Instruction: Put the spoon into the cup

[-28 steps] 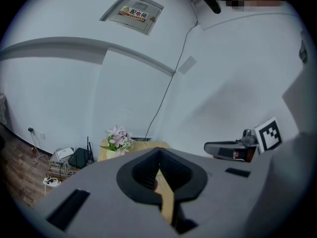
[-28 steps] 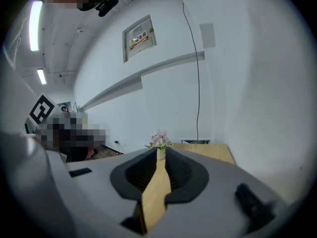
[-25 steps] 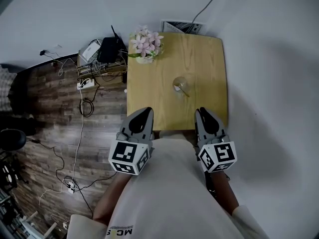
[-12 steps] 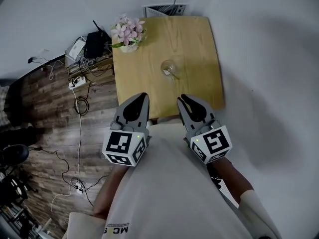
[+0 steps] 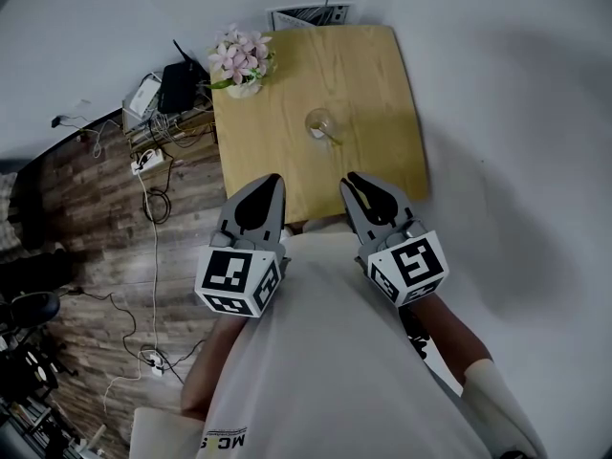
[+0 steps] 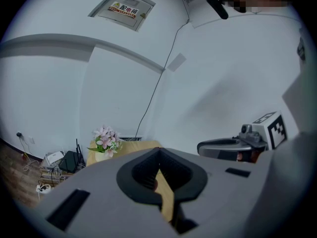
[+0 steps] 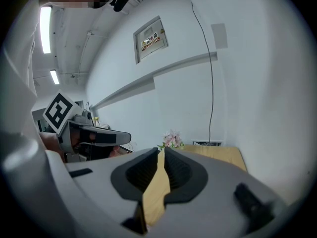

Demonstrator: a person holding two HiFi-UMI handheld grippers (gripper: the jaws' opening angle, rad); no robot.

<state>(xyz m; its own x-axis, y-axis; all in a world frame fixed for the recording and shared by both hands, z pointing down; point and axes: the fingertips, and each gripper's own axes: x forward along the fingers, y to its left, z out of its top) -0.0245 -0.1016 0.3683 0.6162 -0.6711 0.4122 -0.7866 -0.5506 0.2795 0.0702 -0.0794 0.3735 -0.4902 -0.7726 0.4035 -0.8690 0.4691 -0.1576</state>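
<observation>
Dark wood planks make the floor [image 5: 86, 218] at the left, strewn with cables [image 5: 155, 220] and a black box [image 5: 180, 89] by the white wall [image 5: 516, 113]. Pale wood forms the square desk [image 5: 277, 151], with pink flowers [image 5: 241, 57] at its far left corner. Near its middle stands the clear glass cup [image 5: 318, 120]; the spoon [image 5: 331, 138] is in it, handle leaning over the rim toward the near right.

Both tools hang above the desk's near edge, well apart from the cup. The left gripper [image 5: 273, 182] has its jaws together on nothing, and so does the right gripper [image 5: 350, 180].

A wall panel [image 6: 124, 8] bears the label "配电箱". The person's white shirt [image 5: 316, 352] shows the letters "MC".
</observation>
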